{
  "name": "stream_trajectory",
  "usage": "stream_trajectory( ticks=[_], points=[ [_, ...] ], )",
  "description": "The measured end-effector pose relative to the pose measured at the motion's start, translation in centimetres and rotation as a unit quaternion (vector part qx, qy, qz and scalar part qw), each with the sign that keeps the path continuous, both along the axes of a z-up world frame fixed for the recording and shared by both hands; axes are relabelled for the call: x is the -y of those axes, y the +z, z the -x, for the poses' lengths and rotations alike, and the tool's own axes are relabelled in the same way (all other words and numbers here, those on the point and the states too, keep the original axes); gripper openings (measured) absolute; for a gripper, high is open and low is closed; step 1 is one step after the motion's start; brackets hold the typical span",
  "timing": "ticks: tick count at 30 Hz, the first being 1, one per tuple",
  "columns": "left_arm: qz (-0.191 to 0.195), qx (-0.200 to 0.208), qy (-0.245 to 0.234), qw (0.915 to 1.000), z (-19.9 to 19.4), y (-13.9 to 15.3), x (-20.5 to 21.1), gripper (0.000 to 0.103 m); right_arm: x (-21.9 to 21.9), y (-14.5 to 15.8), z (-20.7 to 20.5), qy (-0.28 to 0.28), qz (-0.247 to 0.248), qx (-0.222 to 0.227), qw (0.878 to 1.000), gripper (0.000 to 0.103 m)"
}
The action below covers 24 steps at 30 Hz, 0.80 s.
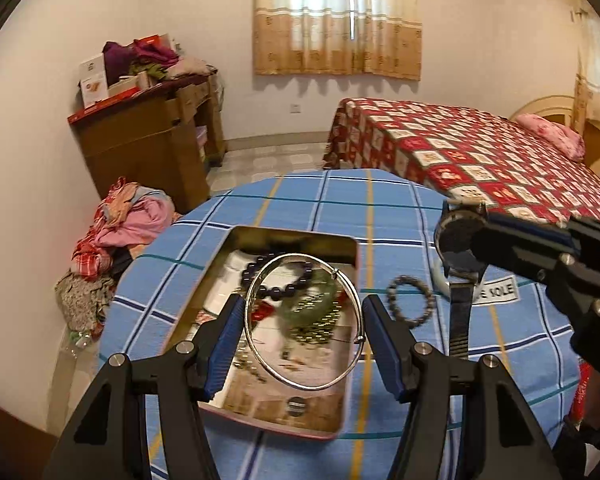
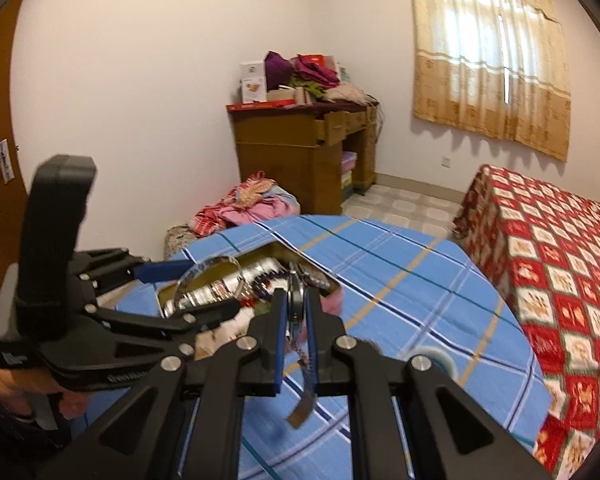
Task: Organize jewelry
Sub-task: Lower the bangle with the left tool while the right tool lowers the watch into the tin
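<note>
My left gripper (image 1: 304, 322) holds a silver bangle (image 1: 256, 348) between its blue pads, just above an open metal tin (image 1: 350, 252) on the blue checked tablecloth. The tin holds a dark bead bracelet (image 1: 278, 290), a green bangle and gold chains. My right gripper (image 1: 466, 236) is shut on a wristwatch (image 1: 462, 258) with a black strap that hangs down, right of the tin. In the right wrist view the watch (image 2: 296, 300) sits edge-on between the pads, with the tin (image 2: 260, 268) beyond it and the left gripper (image 2: 204, 284) over the tin.
A grey bead bracelet (image 1: 411, 301) and a white ring-shaped object (image 1: 440, 276) lie on the tablecloth (image 1: 380, 208) right of the tin. A bed with a red quilt (image 1: 480, 156) stands beyond the table. A wooden desk (image 1: 152, 140) and piled clothes (image 1: 116, 232) are at the left.
</note>
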<state>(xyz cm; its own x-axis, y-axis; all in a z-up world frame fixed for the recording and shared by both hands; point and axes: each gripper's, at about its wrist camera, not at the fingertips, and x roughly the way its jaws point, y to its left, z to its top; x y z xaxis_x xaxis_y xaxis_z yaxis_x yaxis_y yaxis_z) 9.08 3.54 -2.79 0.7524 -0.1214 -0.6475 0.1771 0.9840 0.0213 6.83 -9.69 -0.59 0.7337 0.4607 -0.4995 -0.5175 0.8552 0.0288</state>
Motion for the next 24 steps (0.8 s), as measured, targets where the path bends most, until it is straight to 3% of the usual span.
stream_trajectory(
  ticks=[7, 24],
  points=[
    [-0.003, -0.001, 0.025, 0.9997, -0.9, -0.2, -2.0, 0.061, -2.6, 0.5, -1.3, 0.018, 0.005, 0.012, 1.000, 0.011],
    [0.005, -0.031, 0.060, 0.9977, -3.4, -2.8, -4.6, 0.061, -5.7, -3.7, -3.4, 0.030, 0.016, -0.028, 0.999, 0.011]
  ],
)
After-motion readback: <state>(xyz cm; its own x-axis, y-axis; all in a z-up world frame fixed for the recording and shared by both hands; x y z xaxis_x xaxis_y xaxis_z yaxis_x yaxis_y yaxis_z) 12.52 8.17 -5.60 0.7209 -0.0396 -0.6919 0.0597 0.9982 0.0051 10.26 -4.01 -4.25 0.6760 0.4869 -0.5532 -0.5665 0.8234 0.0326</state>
